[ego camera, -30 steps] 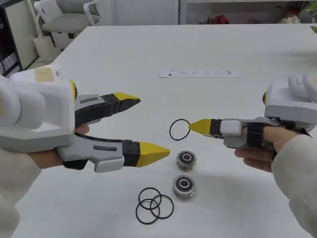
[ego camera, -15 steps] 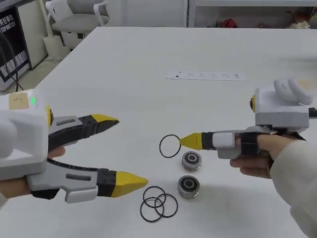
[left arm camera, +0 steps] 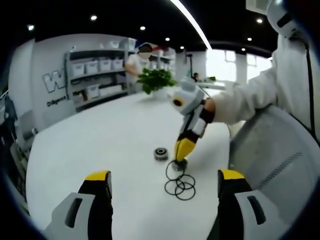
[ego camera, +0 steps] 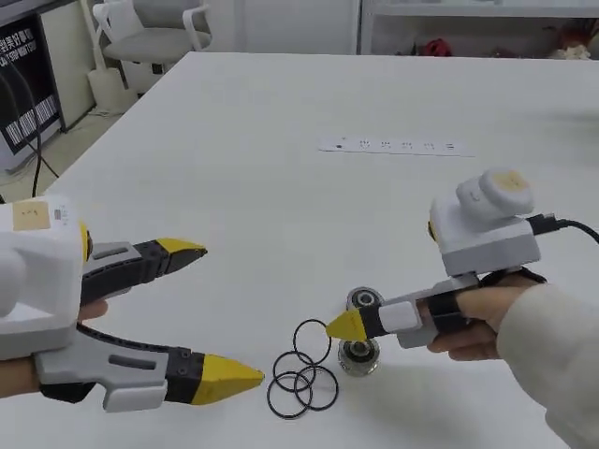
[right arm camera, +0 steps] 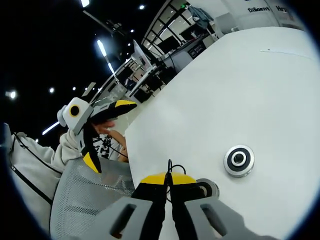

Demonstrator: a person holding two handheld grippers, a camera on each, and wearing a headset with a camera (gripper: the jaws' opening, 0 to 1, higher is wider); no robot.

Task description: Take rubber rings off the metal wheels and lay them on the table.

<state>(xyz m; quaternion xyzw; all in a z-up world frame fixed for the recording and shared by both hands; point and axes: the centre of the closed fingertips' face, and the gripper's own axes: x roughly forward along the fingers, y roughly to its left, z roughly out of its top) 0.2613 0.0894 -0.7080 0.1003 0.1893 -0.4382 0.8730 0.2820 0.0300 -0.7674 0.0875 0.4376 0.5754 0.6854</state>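
- Left tongs [ego camera: 227,313] nearest, spread wide, gripping nothing
- Three loose rubber rings [ego camera: 301,382] lie overlapping on the white desk [ego camera: 281,140] just ahead
- Right tongs [ego camera: 339,327] pinched closed on a fourth rubber ring [ego camera: 296,337] at the pile's far edge
- One metal wheel [ego camera: 359,360] sits partly behind those tips, second metal wheel [ego camera: 364,300] just beyond
- White strip [ego camera: 393,145] lies well back

This is an office-style lab or workroom. A long white table [ego camera: 281,122] carries a power strip [ego camera: 388,146], with white chairs [ego camera: 140,33] at its far end. Shelves [left arm camera: 95,75] of storage bins [left arm camera: 105,65] line one wall beside big lettering [left arm camera: 52,82]. A strip light [left arm camera: 192,22] and spotlights [left arm camera: 93,17] run overhead, and a barcode poster [ego camera: 26,108] stands nearby.
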